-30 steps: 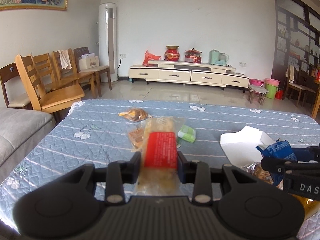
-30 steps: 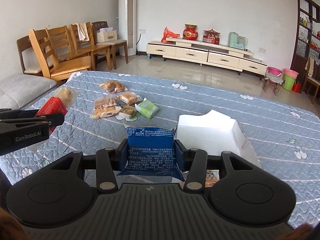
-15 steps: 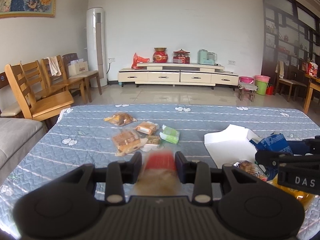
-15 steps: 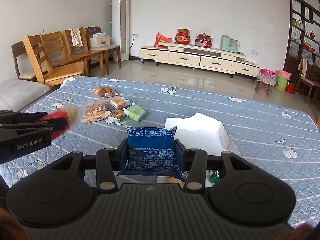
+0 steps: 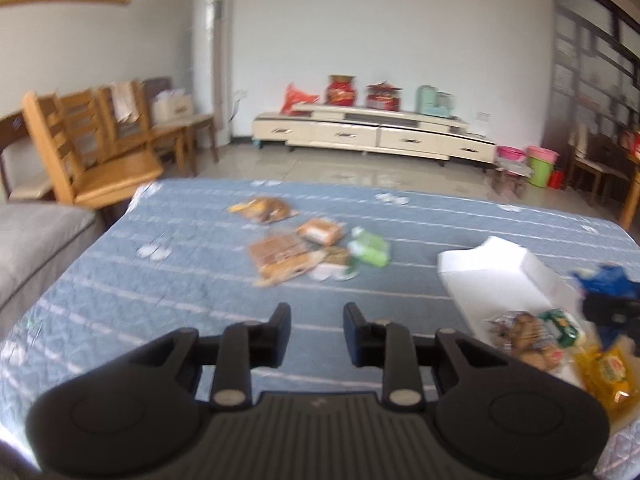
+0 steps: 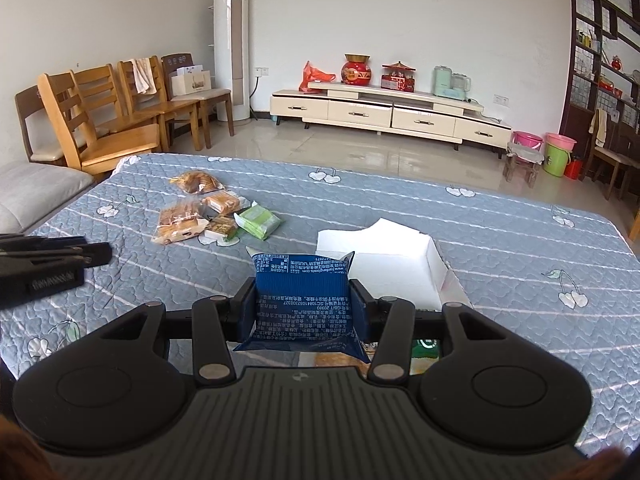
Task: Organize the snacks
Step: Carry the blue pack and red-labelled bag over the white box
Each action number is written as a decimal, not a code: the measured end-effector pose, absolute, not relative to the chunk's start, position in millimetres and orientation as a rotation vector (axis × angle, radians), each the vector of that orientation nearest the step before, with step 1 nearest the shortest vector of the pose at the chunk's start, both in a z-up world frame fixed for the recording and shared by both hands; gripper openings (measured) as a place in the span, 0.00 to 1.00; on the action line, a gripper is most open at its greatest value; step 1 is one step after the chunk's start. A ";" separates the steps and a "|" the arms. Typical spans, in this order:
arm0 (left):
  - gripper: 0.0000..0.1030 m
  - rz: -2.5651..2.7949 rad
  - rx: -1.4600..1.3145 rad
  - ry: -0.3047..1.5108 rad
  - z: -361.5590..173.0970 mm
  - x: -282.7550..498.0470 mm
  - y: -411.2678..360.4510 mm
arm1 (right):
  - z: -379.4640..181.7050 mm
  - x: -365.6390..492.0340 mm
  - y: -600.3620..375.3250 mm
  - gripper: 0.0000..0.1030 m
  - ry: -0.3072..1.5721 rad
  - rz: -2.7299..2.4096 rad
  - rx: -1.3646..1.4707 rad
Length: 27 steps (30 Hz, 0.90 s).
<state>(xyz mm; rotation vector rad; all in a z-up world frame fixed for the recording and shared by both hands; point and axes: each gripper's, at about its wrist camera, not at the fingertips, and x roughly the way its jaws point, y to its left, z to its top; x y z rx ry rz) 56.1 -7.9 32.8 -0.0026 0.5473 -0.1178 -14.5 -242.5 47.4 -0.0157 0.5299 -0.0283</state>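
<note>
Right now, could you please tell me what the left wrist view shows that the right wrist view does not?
Only the left wrist view: the left gripper fingers with nothing between them, and, blurred, a yellow snack packet in plain sight at the near end of the white open cardboard box. Only the right wrist view: the white print on the dark blue snack packet clamped by the right gripper fingers. Both: that box, the blue packet, the light green wrapped snack and the blue quilted cover.
</note>
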 end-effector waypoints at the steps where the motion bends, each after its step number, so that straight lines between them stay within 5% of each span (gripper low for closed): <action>1: 0.28 -0.102 -0.003 0.555 30.7 56.8 -1.6 | 47.1 -15.7 -243.1 0.56 0.530 -0.030 -0.015; 6: 0.41 -0.135 -0.042 0.611 12.9 51.7 23.2 | 45.7 -18.1 -248.6 0.56 0.534 -0.033 -0.004; 10: 0.73 -0.279 -0.014 0.669 -3.2 27.0 14.5 | 43.0 -20.5 -250.4 0.56 0.543 -0.028 0.005; 13: 0.77 -0.334 0.060 0.727 -20.1 2.0 -2.5 | 41.8 -22.1 -252.1 0.56 0.547 -0.028 0.008; 16: 0.76 -0.325 0.168 0.753 -37.3 -13.4 -15.7 | 42.0 -22.9 -254.9 0.56 0.548 -0.033 0.015; 21: 0.36 -0.321 0.139 0.817 -56.1 -7.2 -16.4 | 42.2 -24.1 -253.3 0.56 0.547 -0.030 0.023; 27: 0.33 -0.292 0.098 0.745 -38.2 -1.2 -13.8 | 44.4 -25.0 -257.1 0.56 0.537 -0.037 0.034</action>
